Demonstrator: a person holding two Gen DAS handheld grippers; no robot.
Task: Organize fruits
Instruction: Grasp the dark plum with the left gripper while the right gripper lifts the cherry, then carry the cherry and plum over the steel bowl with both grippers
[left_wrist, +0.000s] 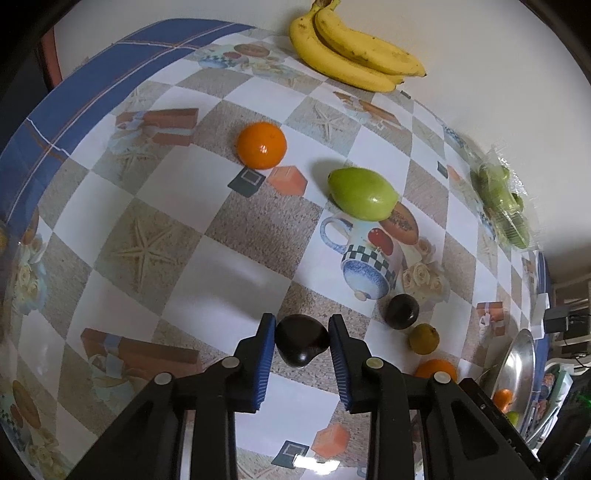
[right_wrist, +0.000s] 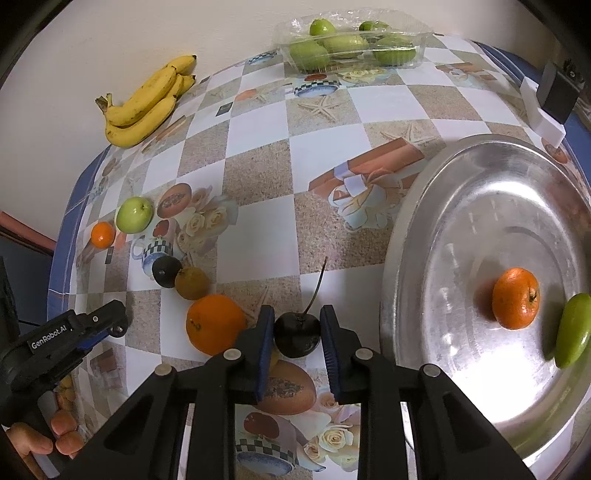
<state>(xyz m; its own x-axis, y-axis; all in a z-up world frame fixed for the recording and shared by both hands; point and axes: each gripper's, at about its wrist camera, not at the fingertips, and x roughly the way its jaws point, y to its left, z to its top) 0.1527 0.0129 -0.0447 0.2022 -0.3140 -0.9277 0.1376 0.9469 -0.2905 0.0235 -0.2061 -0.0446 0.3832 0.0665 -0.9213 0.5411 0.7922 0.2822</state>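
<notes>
My left gripper (left_wrist: 302, 325) is shut on a dark cherry (left_wrist: 301, 340), held above the tablecloth. My right gripper (right_wrist: 297, 325) is shut on a dark cherry with a long stem (right_wrist: 296, 334), just left of the silver tray (right_wrist: 413, 236). The tray holds a small orange (right_wrist: 515, 298) and a green fruit (right_wrist: 571, 335). On the table lie an orange (left_wrist: 261, 145), a green fruit (left_wrist: 362, 198), a dark cherry (left_wrist: 402, 311), a brownish fruit (left_wrist: 424, 338) and a large orange (right_wrist: 215, 323). The left gripper also shows in the right wrist view (right_wrist: 107, 319).
A bunch of bananas (right_wrist: 147, 101) lies by the wall at the back left. A clear plastic box of green fruits (right_wrist: 351, 44) stands at the back. A white and black object (right_wrist: 550, 107) sits at the table's right edge. The tablecloth edge (left_wrist: 74, 96) is blue.
</notes>
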